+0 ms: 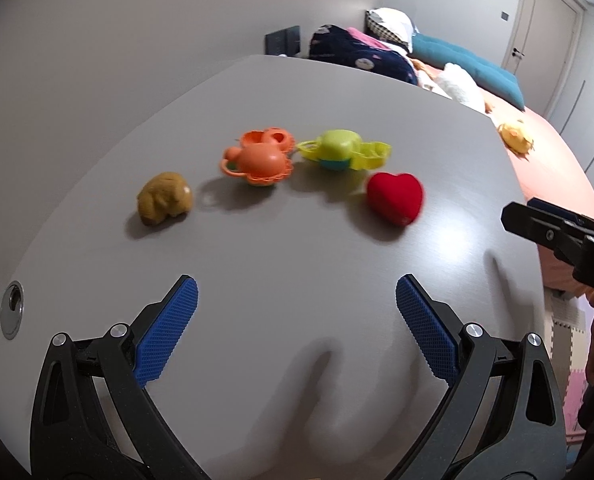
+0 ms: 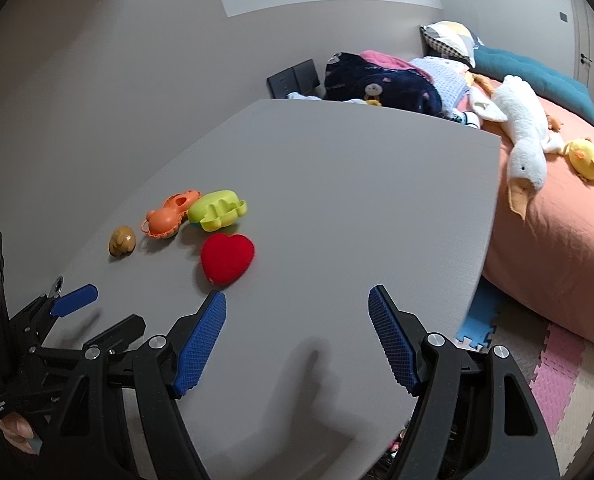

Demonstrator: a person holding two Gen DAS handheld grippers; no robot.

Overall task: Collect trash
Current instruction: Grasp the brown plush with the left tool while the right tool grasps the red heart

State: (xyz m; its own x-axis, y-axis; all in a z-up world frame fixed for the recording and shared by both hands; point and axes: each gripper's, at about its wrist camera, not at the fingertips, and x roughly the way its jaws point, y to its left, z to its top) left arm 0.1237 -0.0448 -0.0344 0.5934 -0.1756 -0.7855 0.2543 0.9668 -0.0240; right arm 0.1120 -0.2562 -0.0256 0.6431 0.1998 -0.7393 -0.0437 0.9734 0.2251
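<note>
Left wrist view: left gripper (image 1: 297, 300) hovers over the grey tabletop (image 1: 297, 240), fingers spread wide, nothing between them. Landmark: red heart (image 1: 395, 198). Beyond the heart and touching or nearly so, a yellow-green toy (image 1: 343, 150); left of that, against it, an orange toy (image 1: 259, 158); further left of the heart, set apart, a brown lump (image 1: 165, 199), possibly a small animal figure. All four lie loose on the tabletop, untouched. No bin or bag shows in either view, so I cannot tell where the trash is meant to go.

Right wrist view: right gripper (image 2: 297, 316) also has its fingers wide apart and empty, with the heart (image 2: 227, 258) just beyond its left fingertip. Judgement: both are held open and low because an approach is in hand, nothing collected yet; the heart is nearest to either gripper. Bed (image 2: 557, 220) with plush goose (image 2: 525, 136) lies right of the tabletop, well apart from the heart.
</note>
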